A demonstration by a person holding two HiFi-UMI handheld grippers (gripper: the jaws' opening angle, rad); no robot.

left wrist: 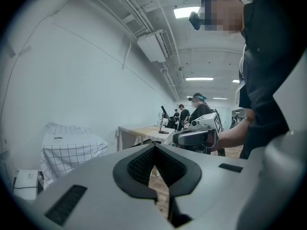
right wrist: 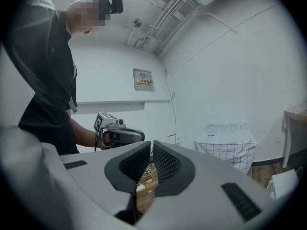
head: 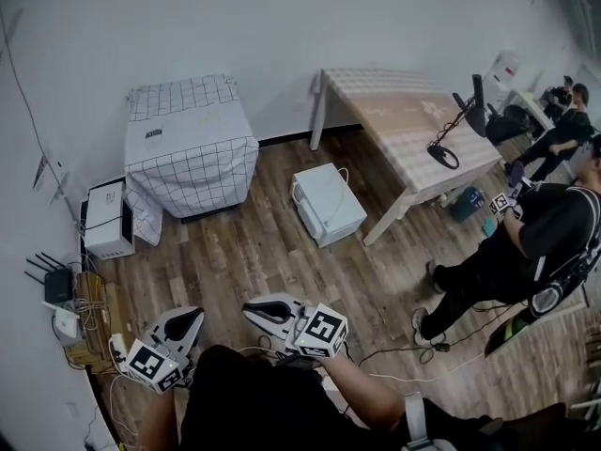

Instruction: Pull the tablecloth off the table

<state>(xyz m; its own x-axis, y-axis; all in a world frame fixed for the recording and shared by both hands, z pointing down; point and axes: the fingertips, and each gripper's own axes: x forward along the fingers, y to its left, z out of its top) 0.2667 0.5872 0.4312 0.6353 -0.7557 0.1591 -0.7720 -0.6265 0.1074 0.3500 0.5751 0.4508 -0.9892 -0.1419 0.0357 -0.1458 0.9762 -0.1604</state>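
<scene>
Tablecloth (head: 399, 111): pale tan with a faint check pattern. The checks showed best at the end by the wall.
How it lay: flat and smooth over the whole top of the table (head: 392, 216), with a short bit hanging over the edges. No bunching that I could see.
Where it was: upper right of the head view, well apart from both grippers. The table's far end was against the white wall.
On it: a black stand (head: 457, 125) with a round base, near the right end of the table.
Left gripper (head: 192, 314): jaws closed tight with nothing between them. It was held low at the bottom left, over the wood floor (head: 254, 261).
Right gripper (head: 254, 308): also pinched together and empty. It sat just beside the left one, pointing across toward it.
Between the jaws: only floor and some clutter way behind, so no cloth in either grip.
Grid cloth (head: 188, 144): a white sheet with dark grid lines draped over a boxy thing by the wall, left of the table. That's a different cloth.
White box (head: 327, 203): on the floor between the grid cloth and the table.
Other person (head: 526, 242): dressed in black, standing at the table's right side.
Router (head: 56, 285): by the left wall, with cables around it.
</scene>
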